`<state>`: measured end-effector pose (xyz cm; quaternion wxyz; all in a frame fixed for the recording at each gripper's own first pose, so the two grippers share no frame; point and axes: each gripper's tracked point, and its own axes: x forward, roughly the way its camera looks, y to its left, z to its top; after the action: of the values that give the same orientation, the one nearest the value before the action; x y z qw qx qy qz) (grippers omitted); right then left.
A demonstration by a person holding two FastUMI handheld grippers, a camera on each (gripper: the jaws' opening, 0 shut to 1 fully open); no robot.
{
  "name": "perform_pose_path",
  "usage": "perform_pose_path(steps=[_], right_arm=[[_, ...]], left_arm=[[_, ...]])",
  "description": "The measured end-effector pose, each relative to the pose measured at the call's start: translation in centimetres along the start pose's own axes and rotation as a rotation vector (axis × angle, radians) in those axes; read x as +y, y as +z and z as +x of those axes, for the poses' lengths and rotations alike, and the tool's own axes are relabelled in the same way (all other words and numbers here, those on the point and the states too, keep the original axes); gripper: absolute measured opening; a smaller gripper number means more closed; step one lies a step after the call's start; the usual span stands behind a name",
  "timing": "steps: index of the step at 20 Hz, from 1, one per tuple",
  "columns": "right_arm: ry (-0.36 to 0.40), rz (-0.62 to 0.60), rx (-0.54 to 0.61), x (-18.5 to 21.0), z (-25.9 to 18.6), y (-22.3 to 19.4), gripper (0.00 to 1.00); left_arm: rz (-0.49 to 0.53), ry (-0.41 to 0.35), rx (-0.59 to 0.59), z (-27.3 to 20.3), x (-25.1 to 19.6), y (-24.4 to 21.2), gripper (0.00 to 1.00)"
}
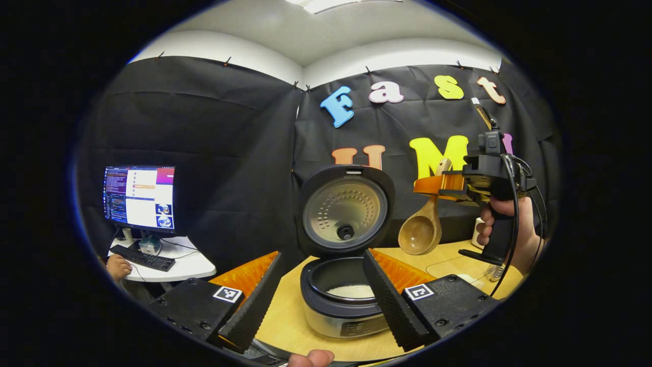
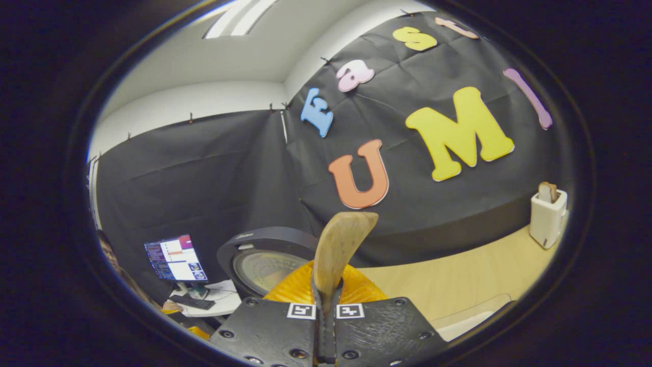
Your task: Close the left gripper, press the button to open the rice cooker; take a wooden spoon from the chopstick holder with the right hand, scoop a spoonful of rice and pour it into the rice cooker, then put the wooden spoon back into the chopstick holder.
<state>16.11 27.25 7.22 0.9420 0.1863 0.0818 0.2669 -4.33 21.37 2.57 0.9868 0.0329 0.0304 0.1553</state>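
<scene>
I have the cooker (image 1: 346,285) open on the worktop (image 1: 448,255), rice inside. My right gripper (image 2: 326,311) clamps the spoon (image 2: 338,250) by its handle, bowl hanging empty beside the lid (image 1: 346,211). My left fingers (image 1: 254,300) are spread. Only returning it to the holder (image 2: 547,216) remains, I judge.

A lab recording booth: black cloth (image 1: 214,153) is hanging behind a wooden table (image 1: 285,316), a monitor (image 1: 140,198) glowing left of it.
</scene>
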Motion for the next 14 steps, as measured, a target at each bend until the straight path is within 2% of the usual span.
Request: perform_pose_path(steps=[6,14], right_arm=[[-0.098,0.062,-0.079,-7.5,-5.9,4.0,0.00],[-0.369,0.029,-0.144,-22.6,-15.0,8.7,0.00]], left_arm=[[-0.019,-0.006,0.013,0.1,-1.9,-0.1,1.00],[-0.009,-0.047,0.016,0.0,-4.9,0.0,1.00]])
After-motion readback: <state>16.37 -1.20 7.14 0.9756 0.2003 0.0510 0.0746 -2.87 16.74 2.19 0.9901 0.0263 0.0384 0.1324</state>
